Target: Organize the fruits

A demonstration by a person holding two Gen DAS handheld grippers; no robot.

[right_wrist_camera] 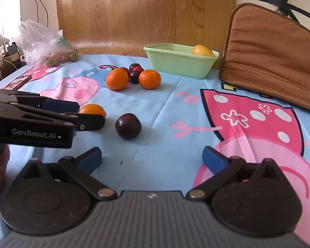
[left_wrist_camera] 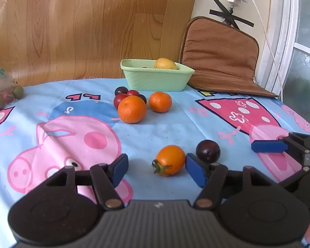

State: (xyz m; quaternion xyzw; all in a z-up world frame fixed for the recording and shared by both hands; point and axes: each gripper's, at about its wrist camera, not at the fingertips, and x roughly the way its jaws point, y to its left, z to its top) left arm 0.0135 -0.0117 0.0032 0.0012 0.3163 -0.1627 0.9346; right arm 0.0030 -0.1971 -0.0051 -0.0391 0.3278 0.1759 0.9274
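Left tool [left_wrist_camera: 157, 170] stands released over the tabletop [left_wrist_camera: 155, 128], its blue pads either side of the orange tomato [left_wrist_camera: 169, 160]; the right-hand pad lies just beside the fruit, apparently without pressing, the other well clear. The tomato rests on the cloth, stem end toward the camera, long axis running roughly along the tool's line. Right tool [right_wrist_camera: 152, 161] gapes wide and empty, with the dark plum [right_wrist_camera: 128, 125] lying ahead and slightly left of its centre. The green basket [left_wrist_camera: 155, 78] sits at the far side behind both fruits, holding a yellow fruit [left_wrist_camera: 165, 63]. Judgement: each hand is nearest its own fruit; the left needs only to clench.
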